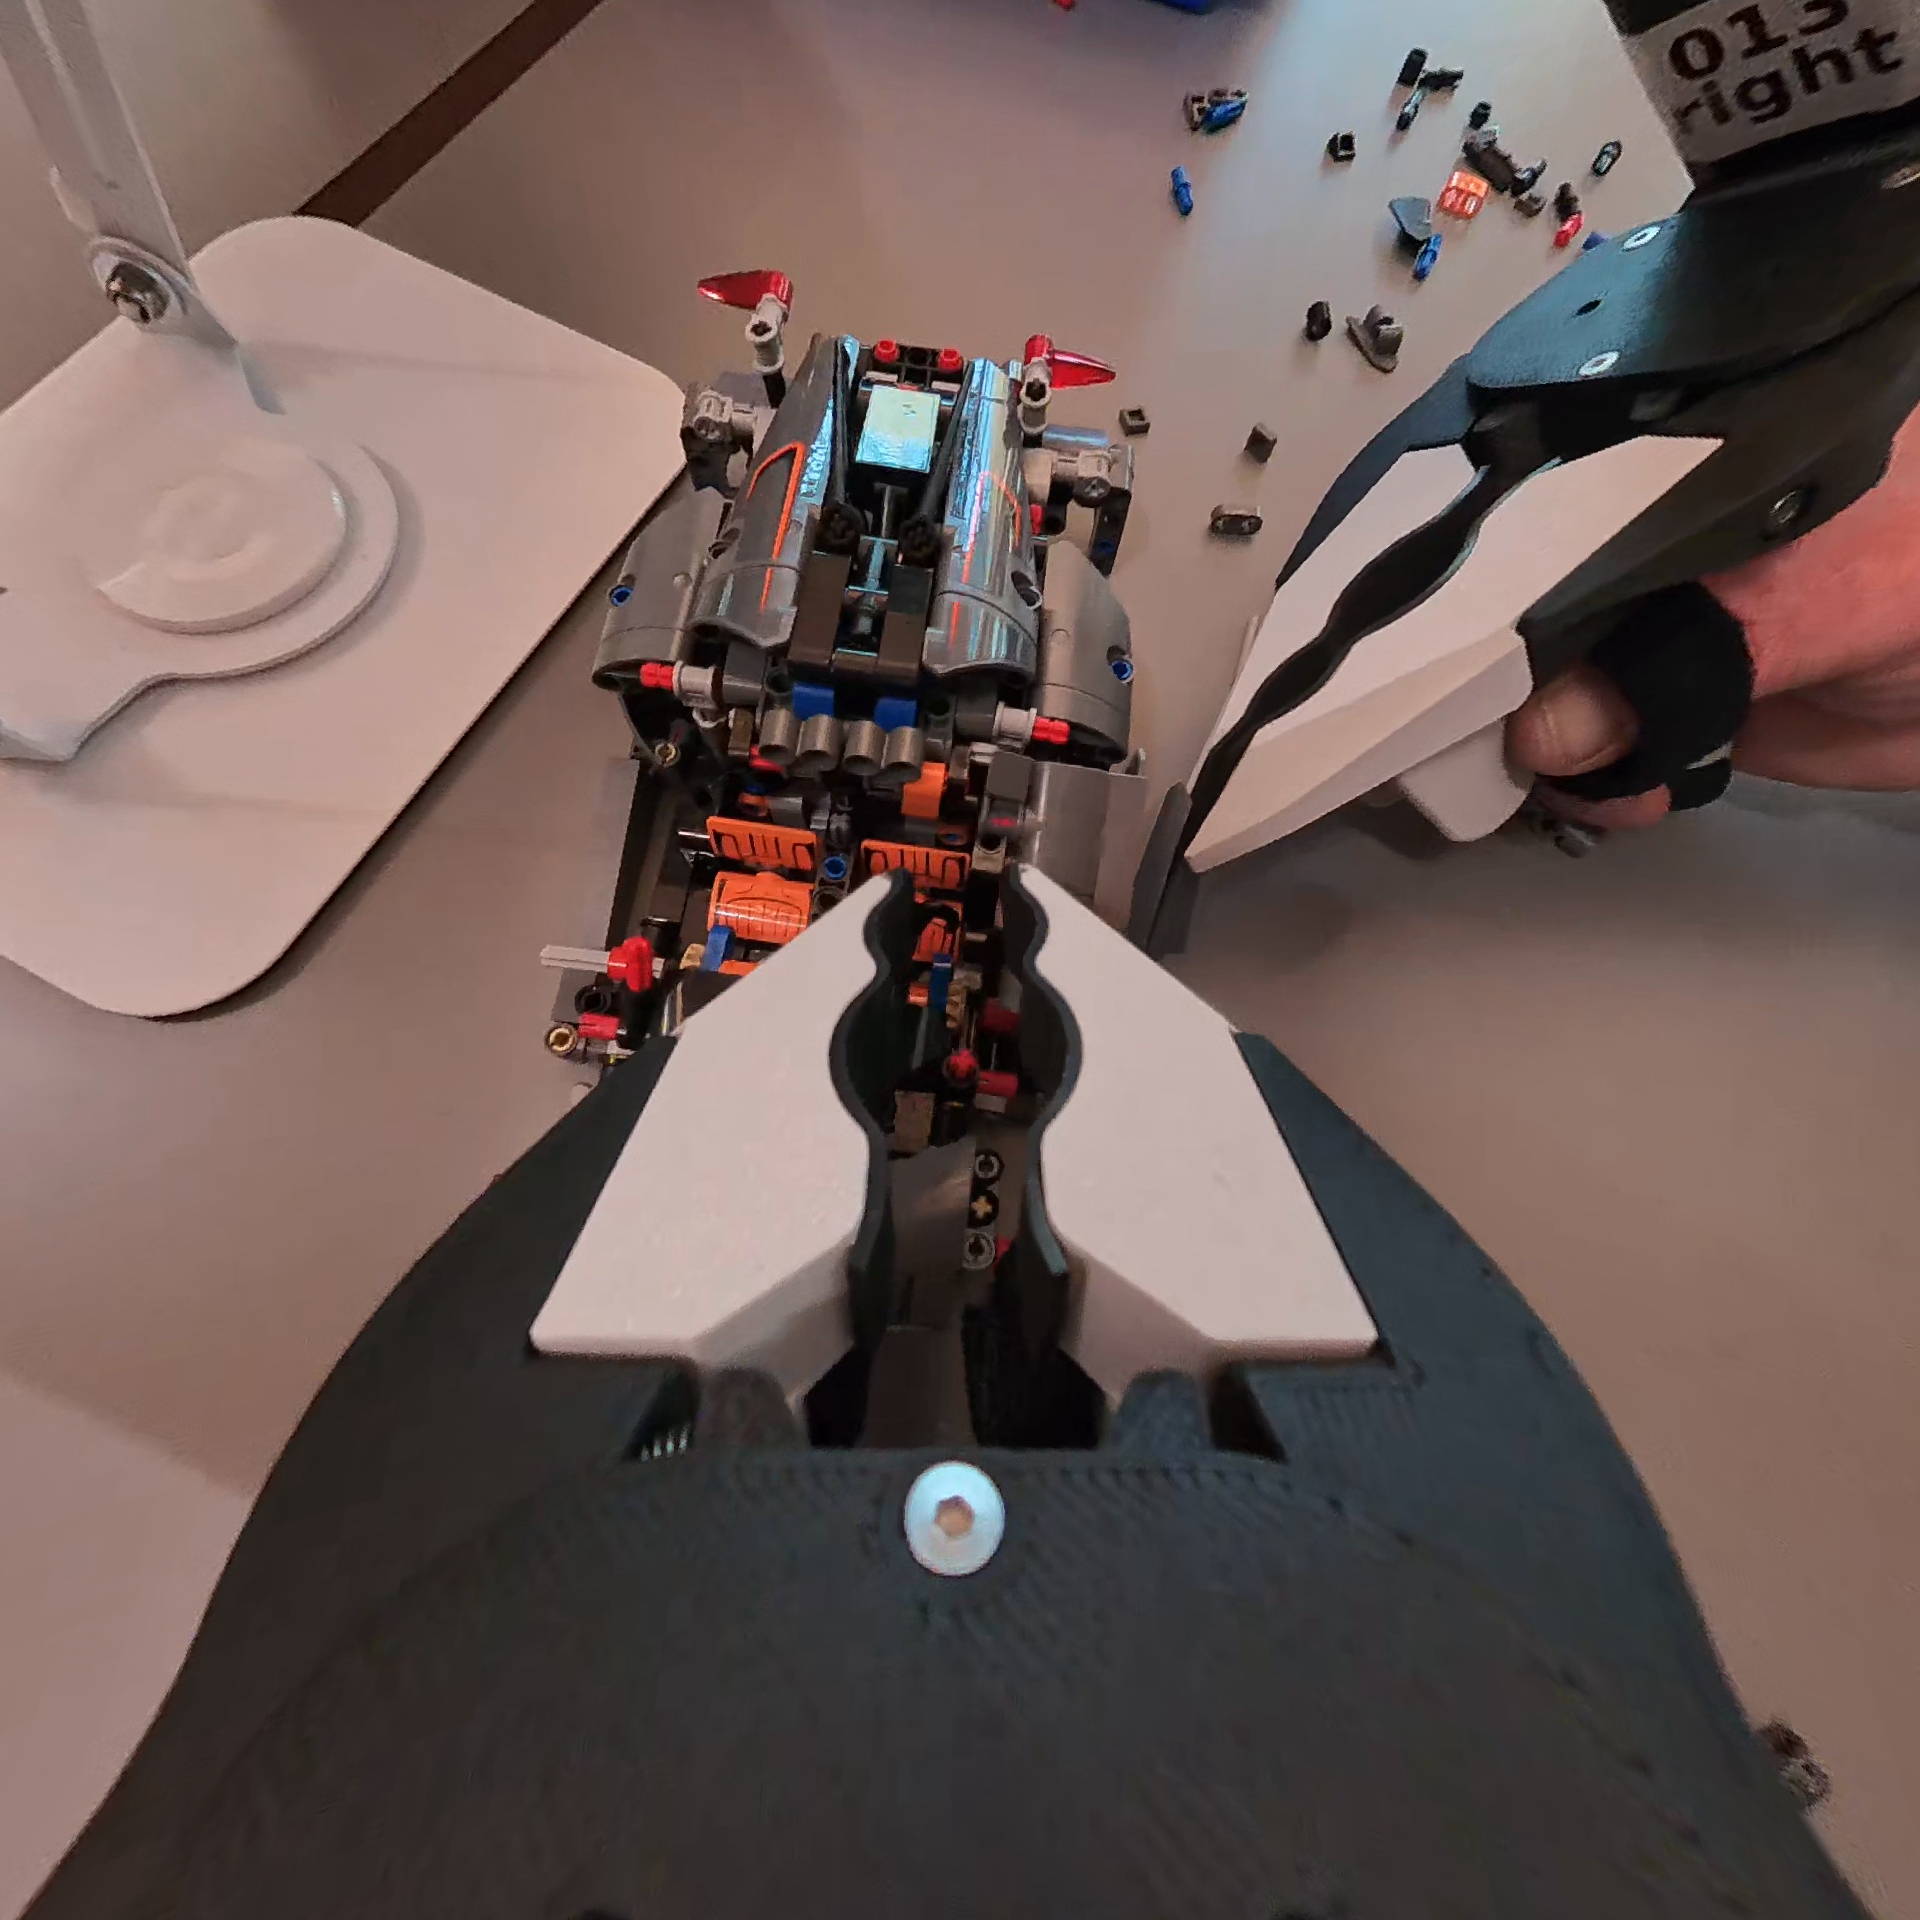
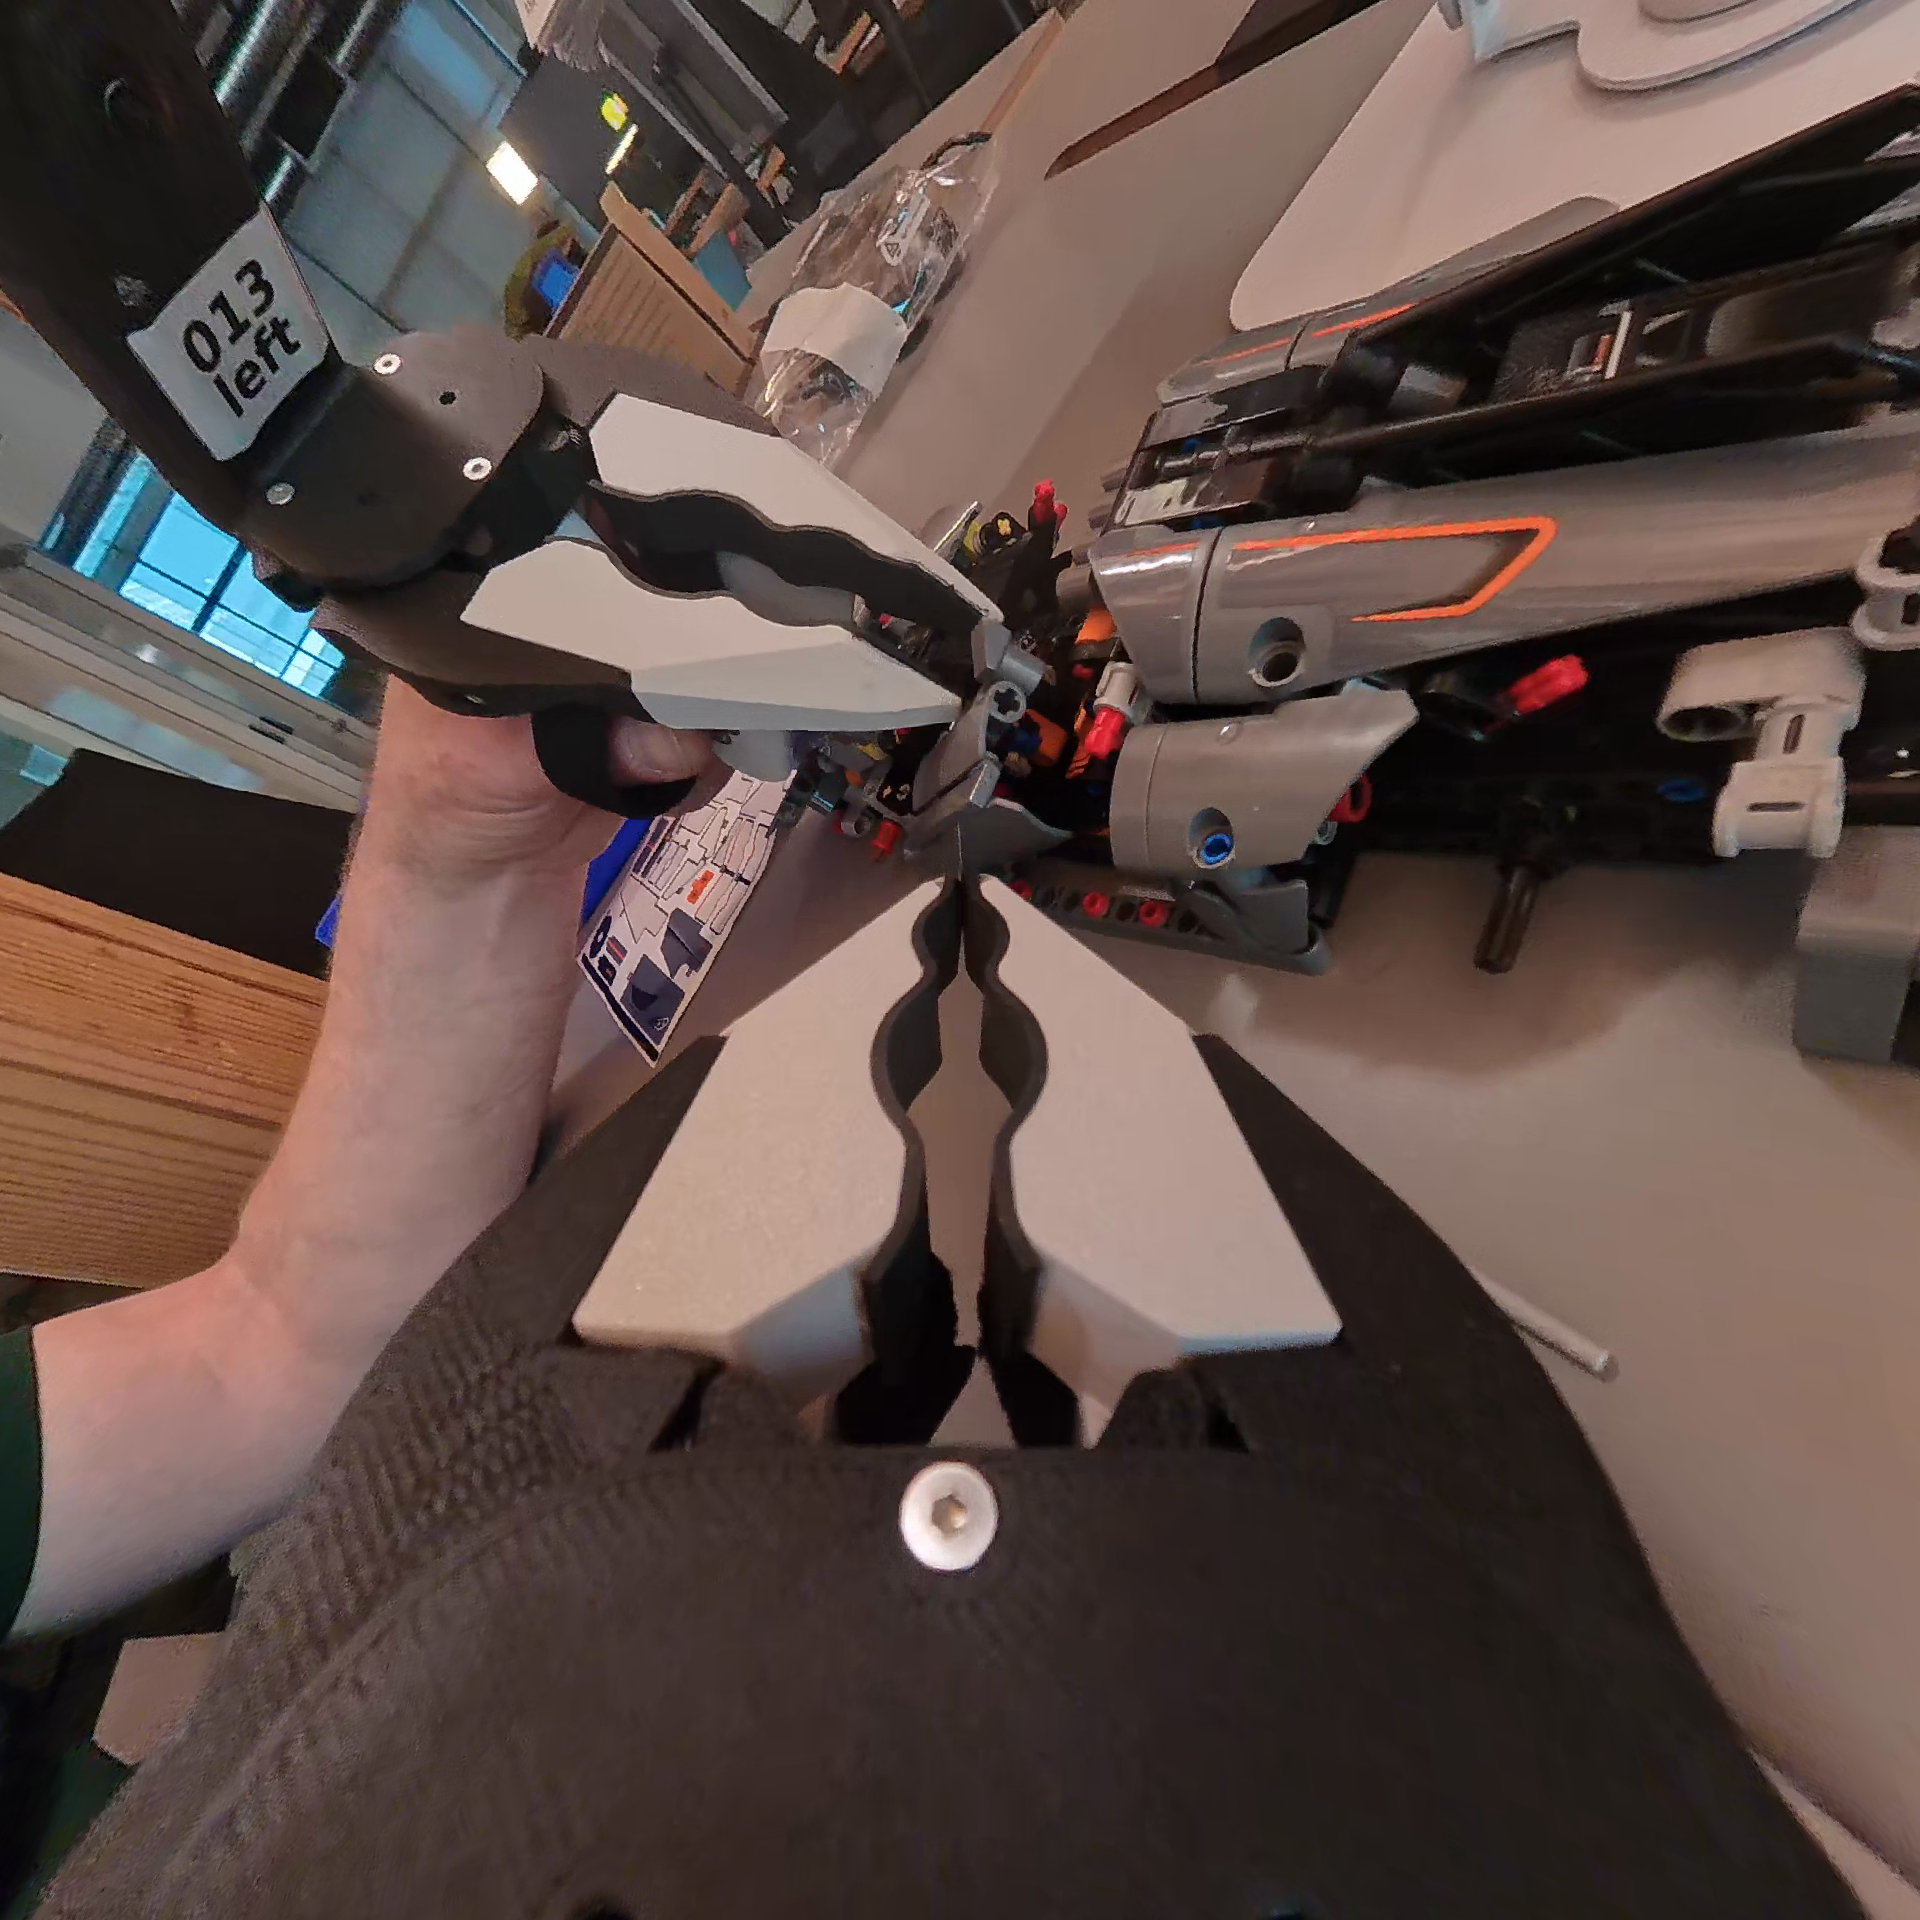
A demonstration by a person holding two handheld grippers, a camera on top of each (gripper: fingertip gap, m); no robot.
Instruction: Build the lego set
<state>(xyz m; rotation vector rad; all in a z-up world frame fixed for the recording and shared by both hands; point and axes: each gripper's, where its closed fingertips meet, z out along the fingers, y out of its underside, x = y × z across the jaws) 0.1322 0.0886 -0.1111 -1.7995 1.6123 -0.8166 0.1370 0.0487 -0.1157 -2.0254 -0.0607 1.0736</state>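
Gripping the front end of the lego car (image 1: 868, 582), my left tool (image 1: 954, 883) has its jaws only partly apart, clamped around the black and orange framework there; the right wrist view shows the same hold from the side (image 2: 977, 665). The car lies lengthwise on the tabletop (image 1: 1455, 1091), its grey bodywork with orange lines running toward twelve o'clock from the left tool. My right tool (image 2: 961, 899) sits at three o'clock of the car, jaws pressed nearly together on a thin grey panel piece (image 2: 971, 800) at the car's side. Loose black, blue and red pieces (image 1: 1455, 177) are scattered at one o'clock. A white stand base (image 1: 260, 582) rests at ten o'clock. A sticker sheet (image 2: 675, 914) lies beyond the left tool.
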